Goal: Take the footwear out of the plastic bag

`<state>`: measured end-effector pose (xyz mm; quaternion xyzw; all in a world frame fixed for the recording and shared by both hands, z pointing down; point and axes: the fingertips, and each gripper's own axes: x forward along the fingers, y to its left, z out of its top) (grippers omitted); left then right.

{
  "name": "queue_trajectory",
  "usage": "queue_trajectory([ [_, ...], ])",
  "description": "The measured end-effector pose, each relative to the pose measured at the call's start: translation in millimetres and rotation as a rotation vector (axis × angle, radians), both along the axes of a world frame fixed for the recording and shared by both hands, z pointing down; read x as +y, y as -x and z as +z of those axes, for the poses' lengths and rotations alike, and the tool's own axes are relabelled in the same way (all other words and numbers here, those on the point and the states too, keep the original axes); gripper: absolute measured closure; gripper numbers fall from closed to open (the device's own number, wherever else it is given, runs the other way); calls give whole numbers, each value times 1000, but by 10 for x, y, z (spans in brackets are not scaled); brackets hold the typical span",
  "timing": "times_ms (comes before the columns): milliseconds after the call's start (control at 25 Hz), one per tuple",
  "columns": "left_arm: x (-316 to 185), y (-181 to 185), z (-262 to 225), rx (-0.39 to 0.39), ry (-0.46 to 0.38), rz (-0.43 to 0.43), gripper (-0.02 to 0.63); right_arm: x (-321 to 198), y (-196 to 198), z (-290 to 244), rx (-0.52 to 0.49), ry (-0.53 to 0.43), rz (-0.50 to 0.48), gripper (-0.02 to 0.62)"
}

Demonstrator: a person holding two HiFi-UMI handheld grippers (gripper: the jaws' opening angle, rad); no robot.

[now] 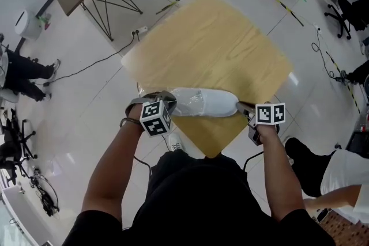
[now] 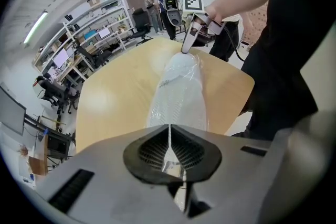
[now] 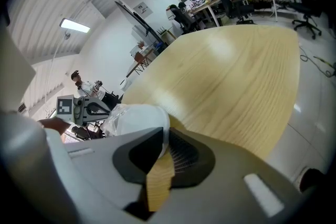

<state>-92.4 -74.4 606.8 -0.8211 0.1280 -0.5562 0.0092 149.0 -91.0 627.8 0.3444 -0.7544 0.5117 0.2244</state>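
**Q:** What's the biggest thing here?
**A:** A pale wooden table (image 1: 213, 43), seen from above, w/ one corner pointing at the person.

**Q:** Where's the footwear?
**A:** A white shoe (image 1: 218, 105) lies across the table's near corner. It's still inside a clear plastic bag (image 1: 185, 102), and the film is bunched at the end toward the table's left edge.

**Q:** And the claws?
**A:** There's one at each end. At the table's left edge, the left gripper (image 1: 169, 99) has its jaws all but together, w/ only thin bag film pinched btwn the pads. At the right edge, the right gripper (image 1: 240, 107) is clamped on the shoe's end, jaws a narrow gap apart. Can't tell if film lies btwn them.

**Q:** Why hold it that way?
**A:** Prob. as opposing holds. One anchors the shoe and the other has only the film, so pulling apart should slide the bag off. The shoe isn't out yet.
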Motion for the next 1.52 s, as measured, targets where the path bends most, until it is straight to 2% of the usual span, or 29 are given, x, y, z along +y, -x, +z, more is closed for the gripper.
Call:
queue_trajectory([
  [1520, 4, 562, 64, -103, -40, -29, 597, 32, -74, 34, 23, -7, 17, 560],
])
